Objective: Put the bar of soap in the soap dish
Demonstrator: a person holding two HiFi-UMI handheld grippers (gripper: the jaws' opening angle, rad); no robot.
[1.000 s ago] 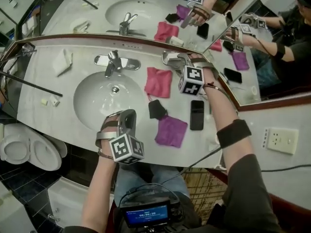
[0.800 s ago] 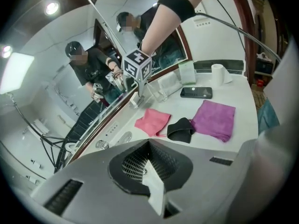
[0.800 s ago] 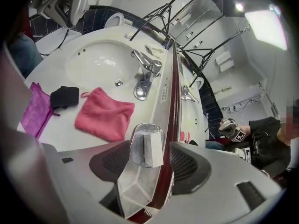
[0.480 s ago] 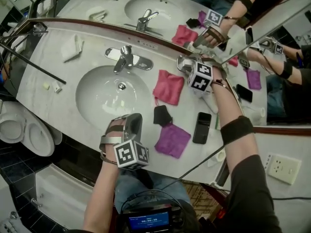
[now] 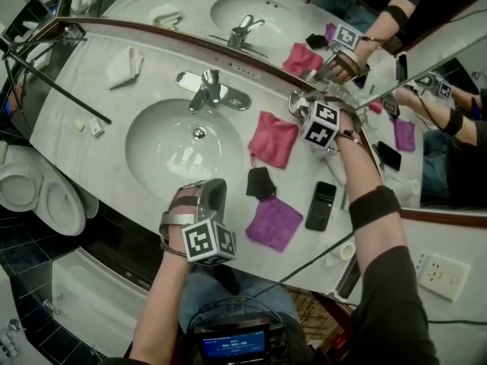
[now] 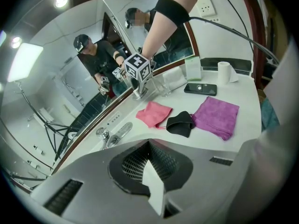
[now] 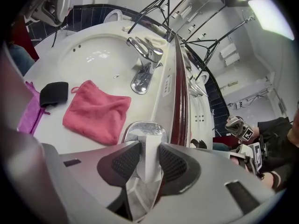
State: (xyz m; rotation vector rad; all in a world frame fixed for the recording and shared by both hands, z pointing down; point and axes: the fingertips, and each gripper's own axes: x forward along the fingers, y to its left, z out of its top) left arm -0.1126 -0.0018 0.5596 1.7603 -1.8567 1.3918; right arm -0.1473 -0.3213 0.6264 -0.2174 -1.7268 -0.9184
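Having dropped to the soap dish (image 7: 142,129) just ahead, the right tongs (image 7: 148,164) are closing on the upright bar of soap (image 7: 150,148) between their pads, the left tongs (image 6: 150,155) pinched empty; squeezed, the slick bar could squirt out sideways.

my left claw (image 5: 214,184): grey shell, black mesh pads
my cubes (image 5: 208,242): white, black square markers
my straps (image 5: 172,217): grey
my right arm (image 5: 356,172): black band (image 5: 374,206), dark sleeve (image 5: 396,303), black cable (image 5: 312,258)
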